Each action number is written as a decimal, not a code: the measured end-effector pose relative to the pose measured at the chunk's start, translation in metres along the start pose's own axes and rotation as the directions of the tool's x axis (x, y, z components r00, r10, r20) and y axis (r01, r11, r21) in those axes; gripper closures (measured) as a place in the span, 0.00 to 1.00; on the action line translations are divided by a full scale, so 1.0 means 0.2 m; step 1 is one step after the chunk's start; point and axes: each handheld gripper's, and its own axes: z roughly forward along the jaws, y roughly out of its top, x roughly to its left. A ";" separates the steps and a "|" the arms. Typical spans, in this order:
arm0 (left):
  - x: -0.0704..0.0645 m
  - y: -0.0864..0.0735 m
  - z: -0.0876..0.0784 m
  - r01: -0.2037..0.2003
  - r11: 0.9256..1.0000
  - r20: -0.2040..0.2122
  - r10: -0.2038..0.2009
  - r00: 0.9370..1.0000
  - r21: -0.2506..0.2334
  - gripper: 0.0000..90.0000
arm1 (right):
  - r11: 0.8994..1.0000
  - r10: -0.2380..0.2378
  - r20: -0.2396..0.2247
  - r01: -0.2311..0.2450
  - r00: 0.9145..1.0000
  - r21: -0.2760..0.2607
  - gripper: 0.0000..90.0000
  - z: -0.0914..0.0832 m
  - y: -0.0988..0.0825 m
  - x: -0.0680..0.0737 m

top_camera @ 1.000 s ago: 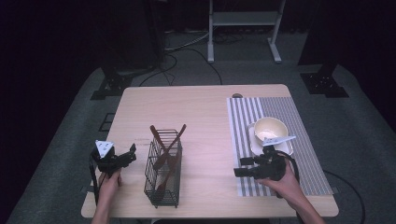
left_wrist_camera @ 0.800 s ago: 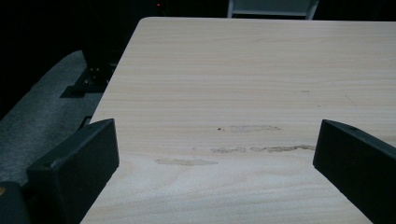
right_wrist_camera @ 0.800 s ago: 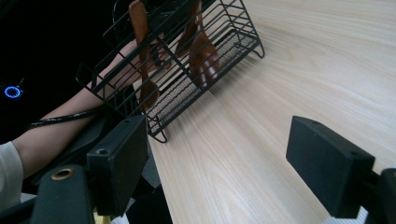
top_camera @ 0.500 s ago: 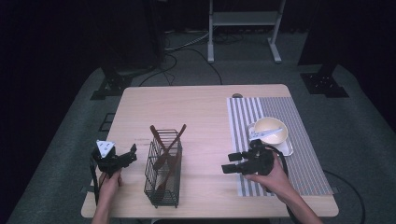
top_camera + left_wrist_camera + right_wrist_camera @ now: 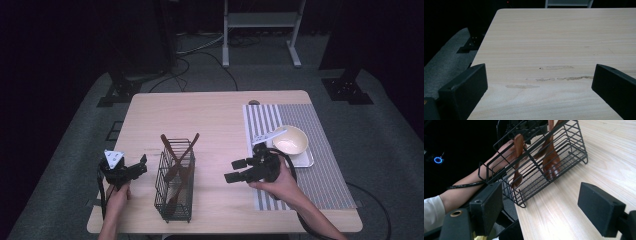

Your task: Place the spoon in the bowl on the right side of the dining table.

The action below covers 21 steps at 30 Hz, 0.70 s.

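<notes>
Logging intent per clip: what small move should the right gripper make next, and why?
Probably ease the right gripper on toward the basket: its jaws are open and empty, aimed at the wooden utensils standing inside, with bare table between.

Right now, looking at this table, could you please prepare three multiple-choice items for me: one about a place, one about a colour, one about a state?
1. Where does the bowl stand?
A. inside the wire basket
B. on a small tray on the striped mat
C. on the floor

2. What colour are the utensils in the wire basket?
A. white
B. blue
C. reddish brown

3. How do the jaws of the right gripper stand?
A. apart, with nothing between them
B. shut on a spoon
C. shut on the bowl

Answers:
1. B, the high view shows the bowl on the tray, which lies on the striped mat.
2. C, the right gripper view shows reddish-brown wooden pieces behind the black wires.
3. A, the right gripper view shows both jaws wide apart over bare table.
</notes>
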 end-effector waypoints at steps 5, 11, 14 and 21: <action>0.00 0.00 0.00 0.005 1.000 0.001 -0.005 1.000 0.003 0.00 | 1.000 -0.012 -0.012 0.012 1.000 0.012 0.21 0.04 0.04 0.02; 0.00 0.00 0.00 -0.002 1.000 0.005 0.002 1.000 0.002 0.00 | 0.999 -0.023 -0.029 0.024 0.999 0.029 0.21 0.10 0.08 0.05; 0.00 0.00 0.00 -0.005 1.000 0.004 0.005 1.000 0.001 0.00 | 0.999 -0.029 -0.038 0.030 0.999 0.036 0.21 0.12 0.10 0.06; -0.01 0.00 0.00 -0.009 1.000 0.004 0.009 1.000 0.002 0.00 | 0.998 -0.045 -0.053 0.047 0.998 0.045 0.23 0.17 0.15 0.09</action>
